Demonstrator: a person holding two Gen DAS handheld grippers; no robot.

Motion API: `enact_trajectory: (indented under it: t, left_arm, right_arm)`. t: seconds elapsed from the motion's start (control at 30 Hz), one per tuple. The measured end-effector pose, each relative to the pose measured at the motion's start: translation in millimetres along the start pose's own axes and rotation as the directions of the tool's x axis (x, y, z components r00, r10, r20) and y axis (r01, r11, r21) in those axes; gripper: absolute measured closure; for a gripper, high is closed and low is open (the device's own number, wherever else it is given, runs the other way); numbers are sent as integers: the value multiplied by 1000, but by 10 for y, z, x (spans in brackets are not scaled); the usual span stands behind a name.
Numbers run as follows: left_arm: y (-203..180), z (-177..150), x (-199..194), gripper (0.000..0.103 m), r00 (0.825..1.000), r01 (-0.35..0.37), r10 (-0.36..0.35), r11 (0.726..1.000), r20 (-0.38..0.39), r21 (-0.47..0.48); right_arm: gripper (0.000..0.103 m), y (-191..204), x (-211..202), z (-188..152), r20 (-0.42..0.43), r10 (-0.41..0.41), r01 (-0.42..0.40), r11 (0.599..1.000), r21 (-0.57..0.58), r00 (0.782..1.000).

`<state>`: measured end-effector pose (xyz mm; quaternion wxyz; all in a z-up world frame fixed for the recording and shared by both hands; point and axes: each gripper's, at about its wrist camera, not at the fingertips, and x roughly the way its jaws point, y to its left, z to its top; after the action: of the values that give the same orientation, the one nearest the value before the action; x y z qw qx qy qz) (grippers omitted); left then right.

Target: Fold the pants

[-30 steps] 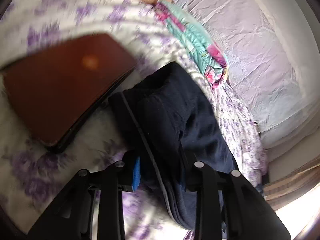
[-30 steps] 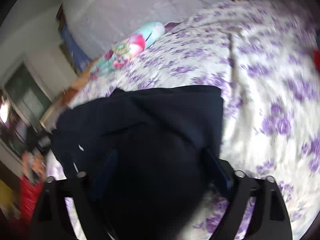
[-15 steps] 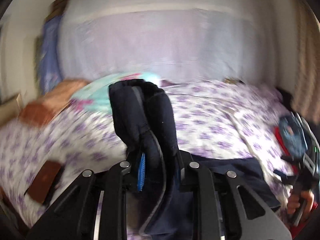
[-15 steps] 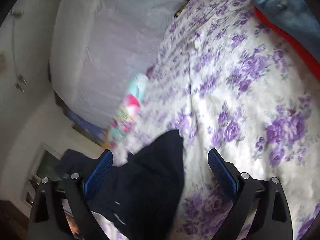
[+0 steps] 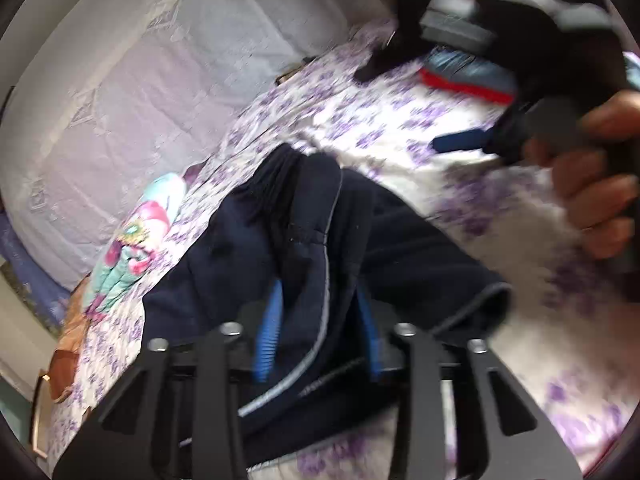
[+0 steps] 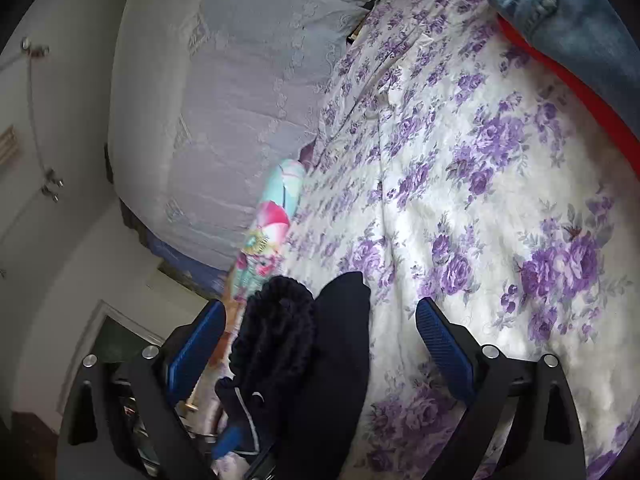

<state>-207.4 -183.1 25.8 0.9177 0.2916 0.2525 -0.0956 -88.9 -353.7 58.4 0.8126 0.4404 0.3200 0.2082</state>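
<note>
floral bedspread (image 6: 500, 208) | navy pants (image 5: 312, 248) between opening left fingers (image 5: 267, 332) | right fingers (image 6: 444, 340) apart, empty

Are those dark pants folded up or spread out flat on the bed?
Folded, partly: the dark pants lie doubled over in bunched layers on the flowered bedspread, not flat.

Bed sheet (image 6: 460, 208), white with purple roses, spread flat. Lying on it: dark navy pants (image 5: 304, 248), bunched near the middle; beyond the pants, a turquoise-and-pink floral pillow (image 6: 268, 236); far right of the pants, jeans (image 6: 580, 24) over red cloth (image 6: 576, 92)
</note>
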Motion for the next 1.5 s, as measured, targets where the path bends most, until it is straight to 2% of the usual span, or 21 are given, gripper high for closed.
enact_trajectory:
  t: [0.07, 0.1, 0.17, 0.3, 0.37, 0.5, 0.6, 0.67, 0.77, 0.83, 0.93, 1.0, 1.03, 1.07, 1.13, 1.17, 1.23, 1.27, 1.3, 1.4, 1.5]
  left_arm:
    - [45, -39, -165, 35, 999, 16, -16, 1000, 47, -2]
    - [27, -33, -210, 32, 998, 27, -27, 1000, 63, 1]
    - [-10, -30, -252, 31, 995, 43, -44, 999, 85, 17]
    - [-140, -29, -283, 24, 994, 9, -16, 998, 110, 61]
    - [-105, -48, -304, 23, 994, -10, 4, 998, 110, 59]
    - [122, -141, -316, 15, 995, -32, 34, 999, 95, -15]
    - [370, -227, -296, 15, 997, -51, 57, 993, 59, -108]
    - [567, -285, -288, 13, 998, -55, 61, 980, 27, -192]
    - [852, -349, -305, 13, 998, -56, 60, 947, 1, -316]
    - [990, -362, -369, 12, 998, -53, 61, 929, 11, -367]
    - [1149, -324, -469, 6, 997, -30, 59, 910, 56, -413]
    - [1169, -294, -397, 5, 998, -14, 36, 910, 47, -415]
    - [1136, -288, -325, 5, 999, -10, 22, 912, 26, -409]
    - [1097, -303, -172, 5, 1000, -19, 11, 917, -24, -399]
    - [998, -361, 106, 5, 990, -50, -4, 929, -143, -366]
    - [946, -420, 188, 5, 985, -54, -10, 932, -175, -359]
    - [956, -466, 135, 5, 989, -48, -12, 920, -150, -388]
    - [999, -448, 90, 5, 990, -45, -12, 915, -140, -401]
    - [1062, -412, 12, 5, 994, -54, 8, 905, -110, -421]
    - [1217, -305, -141, 5, 999, -35, 24, 881, -28, -472]
    - [1225, -234, -45, 5, 999, 16, -36, 881, -34, -473]
  right_arm:
    - [7, 84, 12, -34, 0, -21, 21, 999, -48, 1000]
    - [8, 150, 10, -57, 6, -20, 20, 996, -83, 1000]
    - [18, 273, 53, -96, -18, 17, -20, 990, -137, 1000]
    - [23, 448, 293, -121, -154, 76, -99, 984, -148, 985]
    - [23, 508, 416, -127, -195, 37, -68, 986, -153, 980]
    - [22, 486, 766, -197, -321, -62, 10, 987, -161, 945]
    - [23, 500, 780, -255, -308, -77, 13, 979, -204, 948]
    - [60, 563, 732, -311, -299, -54, -20, 971, -238, 953]
    - [69, 652, 567, -353, -250, -25, -45, 961, -274, 968]
    - [72, 682, 357, -359, -223, 30, -87, 964, -250, 974]
    - [72, 623, 49, -372, -188, 64, -105, 971, -214, 980]
    - [67, 477, 42, -401, -214, -26, -23, 975, -221, 976]
    - [54, 366, 88, -412, -232, -95, 43, 974, -222, 968]
    - [46, 230, 90, -402, -234, -139, 97, 978, -186, 962]
    - [45, 223, 17, -353, -243, -85, 53, 990, -134, 966]
    - [45, 277, -95, -296, -197, -90, 63, 988, -138, 976]
    - [43, 527, -397, -163, -11, -124, 118, 964, -238, 992]
    - [43, 691, -466, -107, 44, -137, 144, 941, -307, 990]
    - [44, 809, -463, -82, 49, -134, 142, 926, -350, 990]
    - [55, 1173, -197, -97, -58, -79, 44, 887, -460, 995]
    - [56, 1347, 260, -312, -176, -137, 10, 816, -578, 975]
